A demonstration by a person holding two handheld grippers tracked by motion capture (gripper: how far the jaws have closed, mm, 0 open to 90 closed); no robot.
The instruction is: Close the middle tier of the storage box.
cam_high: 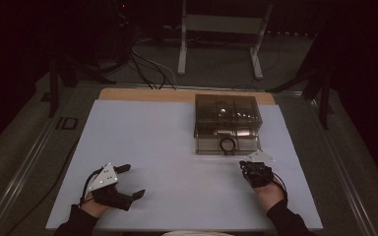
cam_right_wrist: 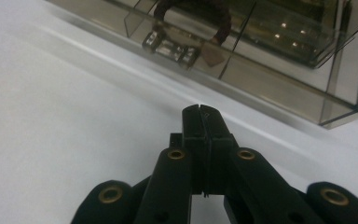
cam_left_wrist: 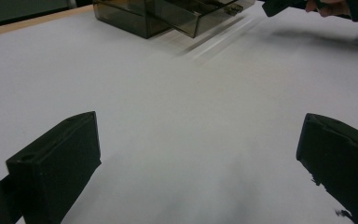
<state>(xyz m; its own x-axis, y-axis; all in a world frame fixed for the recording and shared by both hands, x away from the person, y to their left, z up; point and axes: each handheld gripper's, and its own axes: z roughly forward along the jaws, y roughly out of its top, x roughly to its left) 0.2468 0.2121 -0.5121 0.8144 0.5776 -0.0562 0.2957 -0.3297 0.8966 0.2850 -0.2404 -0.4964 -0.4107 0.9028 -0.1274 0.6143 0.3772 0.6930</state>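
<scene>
Item one: your left gripper [cam_high: 128, 183], jaws spread wide and empty, rests on the near-left of the white tabletop [cam_high: 152, 142], likely parked on standby. Item two: your right gripper [cam_high: 252, 168], jaws pressed together on nothing, points at the smoky clear drawer box [cam_high: 227, 123]. Its lower drawer [cam_high: 227, 143] stands pulled out, a dark ring [cam_high: 227, 144] inside, apparently set for reaching in.

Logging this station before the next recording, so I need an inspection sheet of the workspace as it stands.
Surface: white sheet over a table, wooden strip along the far edge.
Job's things: smoky clear organiser box, lower drawer pulled out, dark ring inside.
Clutter: nothing seen.
Grippers: left gripper open, on the sheet; right gripper shut, empty, just short of the drawer.
Cables: several on the floor beyond the table.
Surroundings: white stand, dark room.
</scene>
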